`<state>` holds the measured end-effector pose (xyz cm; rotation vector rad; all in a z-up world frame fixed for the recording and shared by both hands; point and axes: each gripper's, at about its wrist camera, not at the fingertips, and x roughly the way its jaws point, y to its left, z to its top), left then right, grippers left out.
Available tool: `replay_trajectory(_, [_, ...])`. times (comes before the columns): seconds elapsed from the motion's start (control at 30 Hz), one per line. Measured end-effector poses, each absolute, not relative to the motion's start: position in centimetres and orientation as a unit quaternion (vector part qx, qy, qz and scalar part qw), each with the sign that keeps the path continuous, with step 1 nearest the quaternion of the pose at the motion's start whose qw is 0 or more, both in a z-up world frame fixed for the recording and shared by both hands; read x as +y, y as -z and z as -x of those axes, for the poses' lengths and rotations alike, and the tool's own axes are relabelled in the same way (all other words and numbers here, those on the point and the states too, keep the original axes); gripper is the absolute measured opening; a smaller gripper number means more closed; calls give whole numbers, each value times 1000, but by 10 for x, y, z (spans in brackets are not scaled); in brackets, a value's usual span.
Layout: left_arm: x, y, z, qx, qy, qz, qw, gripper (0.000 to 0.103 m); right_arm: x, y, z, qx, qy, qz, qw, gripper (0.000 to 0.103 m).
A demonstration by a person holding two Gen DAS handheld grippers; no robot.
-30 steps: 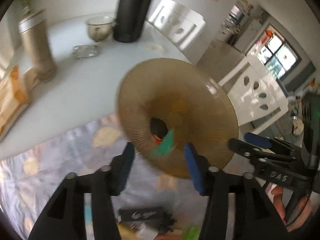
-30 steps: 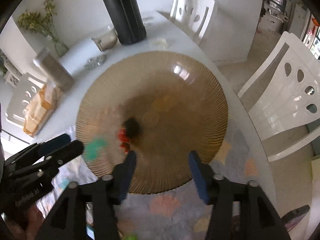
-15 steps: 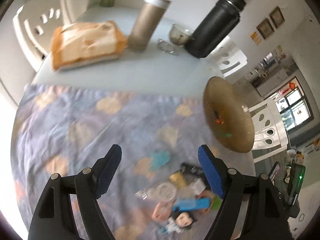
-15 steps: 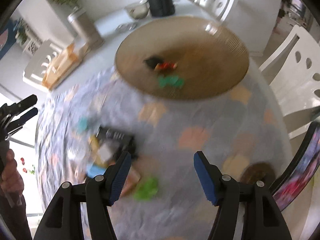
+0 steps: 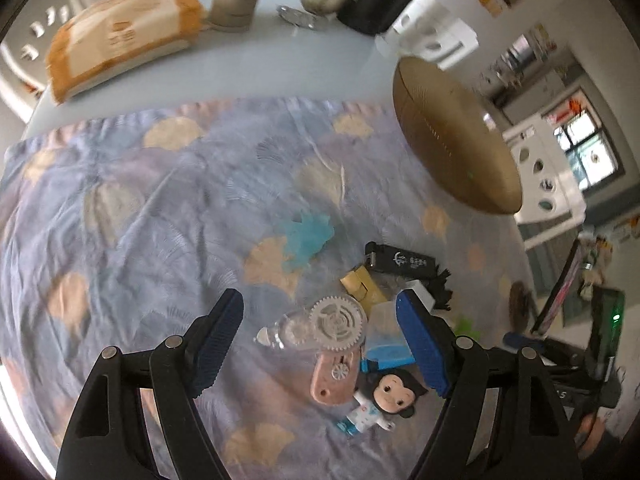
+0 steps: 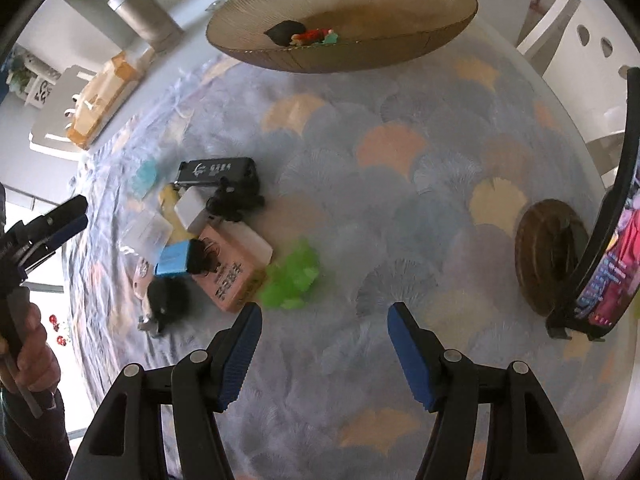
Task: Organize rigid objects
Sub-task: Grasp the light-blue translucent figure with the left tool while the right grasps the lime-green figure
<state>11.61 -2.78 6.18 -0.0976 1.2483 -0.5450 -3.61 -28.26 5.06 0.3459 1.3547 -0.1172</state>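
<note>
Tongs: left gripper [image 5: 320, 336] was held wide open above the pile, nothing gripped; right gripper [image 6: 324, 344] was likewise wide open and empty, over bare cloth [image 6: 400, 208].

Pile: small items were heaped on the cloth, touching or overlapping one another.
- Gear [image 5: 338, 323]: white, laid atop a clear piece, seen between the left fingers.
- Figurine [image 5: 384, 398]: dark-haired, lying flat at the pile's near edge.
- Black case [image 6: 218, 170]: printed lid, at the pile's far edge.
- Pink box [image 6: 232, 268]: beside a blue block [image 6: 173, 258].
- Green toy [image 6: 292, 276]: just beside the pink box, blurred.

Bowl [image 6: 344, 16]: brown, ribbed, set at the cloth's far edge, well apart from the pile; a dark item and red and green bits were held inside.

Table [image 5: 240, 68]: a bread bag [image 5: 120, 36] was noted behind the cloth.
</note>
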Motion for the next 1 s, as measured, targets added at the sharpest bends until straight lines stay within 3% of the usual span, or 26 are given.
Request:
replay_trajectory(0.17, [-40, -43, -134, 585, 253, 16, 770, 76, -273, -38, 29, 633, 32, -147, 760, 62])
replay_trajectory(0.33, [-59, -32, -145, 589, 261, -7, 765, 74, -268, -25, 21, 644, 21, -128, 754, 51])
replay_trajectory(0.5, [-71, -21, -151, 596, 262, -26, 758, 57, -267, -16, 15, 651, 16, -117, 750, 49])
replay_trajectory(0.6, [-74, -21, -148, 590, 261, -38, 763, 54, -268, -14, 11, 648, 14, -112, 753, 48])
replay_trajectory(0.77, [-76, -21, -144, 576, 252, -61, 775, 25, -262, -13, 9, 644, 11, -90, 760, 41])
replay_trajectory(0.83, [-76, -24, -140, 566, 251, -66, 782, 25, -255, -16, 7, 641, 12, -84, 762, 40])
replay_trajectory(0.87, [-75, -26, -138, 562, 249, -67, 786, 25, -256, -18, 8, 640, 9, -88, 763, 31])
replay_trajectory(1.0, [-71, -46, -128, 545, 257, -48, 797, 25, -263, -34, 9, 619, 16, -100, 779, 32])
